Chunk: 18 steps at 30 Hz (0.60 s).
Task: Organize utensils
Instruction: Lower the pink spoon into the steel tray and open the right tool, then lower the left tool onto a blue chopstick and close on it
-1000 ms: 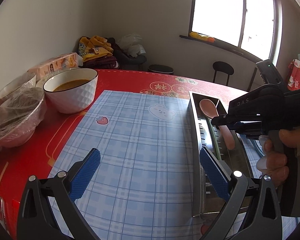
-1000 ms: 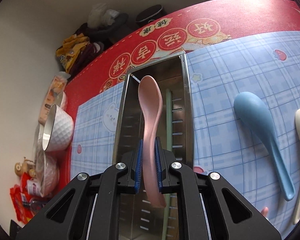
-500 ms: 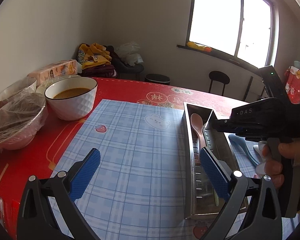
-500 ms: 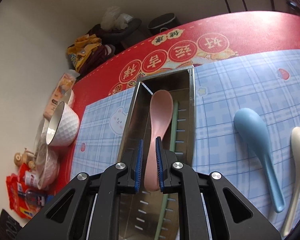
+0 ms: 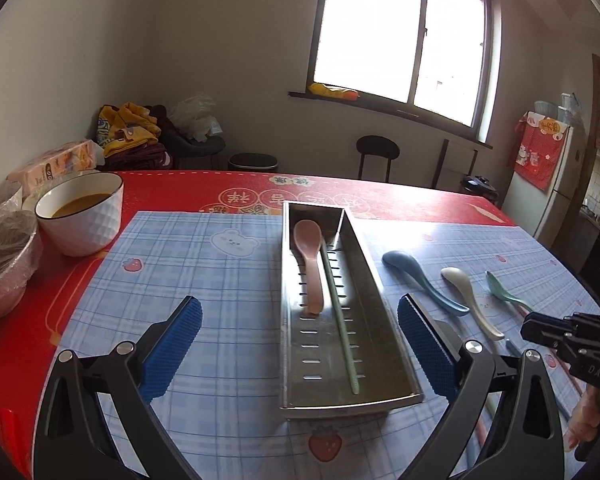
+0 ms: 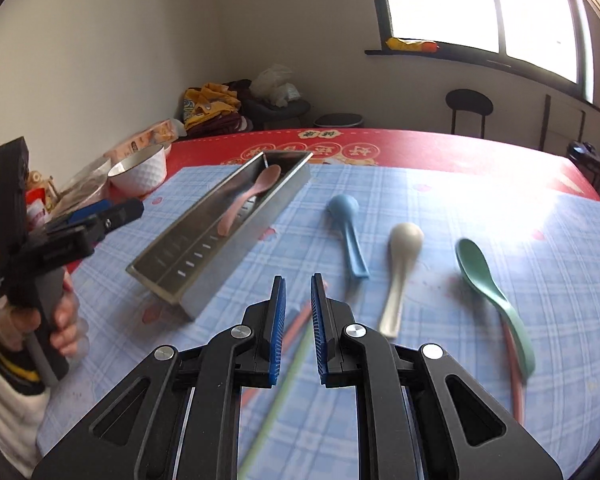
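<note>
Stainless utensil tray (image 5: pixel 374 280) holds the pink spoon (image 5: pixel 310 264) and one green chopstick (image 5: pixel 340 320). My right gripper (image 6: pixel 298 292) is nearly pressed together, nothing pinched; my left gripper (image 5: pixel 300 340) is spread wide and empty. Blue spoon (image 6: pixel 348 220) lies nearest the tray, apart from the cream spoon (image 6: pixel 400 268). I judge it next: widen the jaws, approach across the handle, grip mid-handle.
</note>
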Each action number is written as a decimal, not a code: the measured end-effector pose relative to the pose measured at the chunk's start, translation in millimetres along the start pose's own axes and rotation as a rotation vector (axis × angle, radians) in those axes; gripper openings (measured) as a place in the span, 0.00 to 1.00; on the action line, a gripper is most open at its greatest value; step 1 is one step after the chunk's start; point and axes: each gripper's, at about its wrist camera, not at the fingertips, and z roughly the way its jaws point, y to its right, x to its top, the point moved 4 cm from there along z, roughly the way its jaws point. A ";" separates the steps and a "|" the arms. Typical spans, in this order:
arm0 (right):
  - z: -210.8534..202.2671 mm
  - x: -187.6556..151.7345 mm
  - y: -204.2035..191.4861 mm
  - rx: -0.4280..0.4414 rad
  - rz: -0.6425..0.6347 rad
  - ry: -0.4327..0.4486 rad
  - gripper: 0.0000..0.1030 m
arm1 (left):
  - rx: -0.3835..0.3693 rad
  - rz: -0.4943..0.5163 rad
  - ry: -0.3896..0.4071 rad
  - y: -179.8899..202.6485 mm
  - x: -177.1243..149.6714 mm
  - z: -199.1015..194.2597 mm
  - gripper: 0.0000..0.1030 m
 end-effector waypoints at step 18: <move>-17.3 -44.1 32.8 -0.078 0.058 -0.005 0.14 | -0.212 0.246 -0.281 125.0 -85.4 -14.8 0.36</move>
